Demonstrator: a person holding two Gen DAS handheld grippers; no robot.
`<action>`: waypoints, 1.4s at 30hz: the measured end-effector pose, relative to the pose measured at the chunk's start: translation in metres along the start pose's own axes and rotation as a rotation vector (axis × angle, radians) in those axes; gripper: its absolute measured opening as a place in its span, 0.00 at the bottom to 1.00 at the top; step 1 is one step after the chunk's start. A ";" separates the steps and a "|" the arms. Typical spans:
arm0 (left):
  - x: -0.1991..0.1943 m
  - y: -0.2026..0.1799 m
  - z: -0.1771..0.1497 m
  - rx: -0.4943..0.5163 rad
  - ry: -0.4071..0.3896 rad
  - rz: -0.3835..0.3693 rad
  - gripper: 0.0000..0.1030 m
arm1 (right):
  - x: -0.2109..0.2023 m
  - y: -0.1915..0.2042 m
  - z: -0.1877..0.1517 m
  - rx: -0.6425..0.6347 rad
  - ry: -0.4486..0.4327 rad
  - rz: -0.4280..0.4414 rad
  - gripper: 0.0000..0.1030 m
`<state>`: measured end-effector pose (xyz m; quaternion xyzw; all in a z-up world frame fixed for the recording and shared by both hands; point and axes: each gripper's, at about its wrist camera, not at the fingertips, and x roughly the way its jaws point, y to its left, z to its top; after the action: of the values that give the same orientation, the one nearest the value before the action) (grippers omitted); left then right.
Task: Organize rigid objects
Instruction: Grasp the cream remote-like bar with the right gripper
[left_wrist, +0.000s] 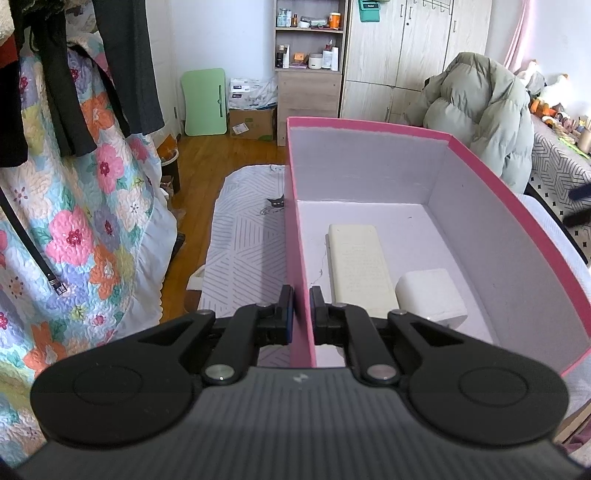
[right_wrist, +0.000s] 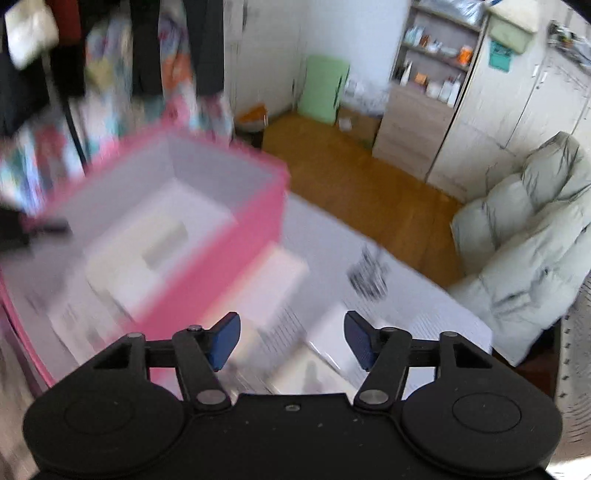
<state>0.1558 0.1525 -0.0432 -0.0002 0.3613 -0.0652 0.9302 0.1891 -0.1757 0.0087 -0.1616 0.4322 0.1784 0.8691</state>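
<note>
Steadying looks to be why the left tool (left_wrist: 302, 306) pinches the pink box (left_wrist: 491, 184) wall, box on the bed holding two white items, while the right tool (right_wrist: 291, 341) hangs open, empty, above blurred, probably boxlike white things (right_wrist: 328, 347) beside it

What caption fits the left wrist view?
Left hand-held gripper clamps the pink box wall; two white items lie inside.

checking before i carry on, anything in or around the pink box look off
Nothing stands out. The pink box sits upright, the left gripper clamped on its wall, with a cream slab and white block lying flat inside.
</note>
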 end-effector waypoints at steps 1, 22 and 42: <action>0.000 0.001 0.000 -0.002 0.000 -0.003 0.07 | 0.005 -0.001 -0.005 -0.038 0.029 -0.007 0.63; 0.002 -0.010 0.004 0.079 0.012 0.047 0.07 | 0.088 -0.014 -0.021 -0.442 0.352 0.183 0.66; 0.007 -0.015 0.012 0.008 0.052 0.087 0.07 | 0.024 -0.012 -0.054 -0.136 0.096 0.116 0.61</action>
<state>0.1671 0.1367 -0.0378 0.0209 0.3848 -0.0259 0.9224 0.1701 -0.2054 -0.0400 -0.2033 0.4688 0.2492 0.8227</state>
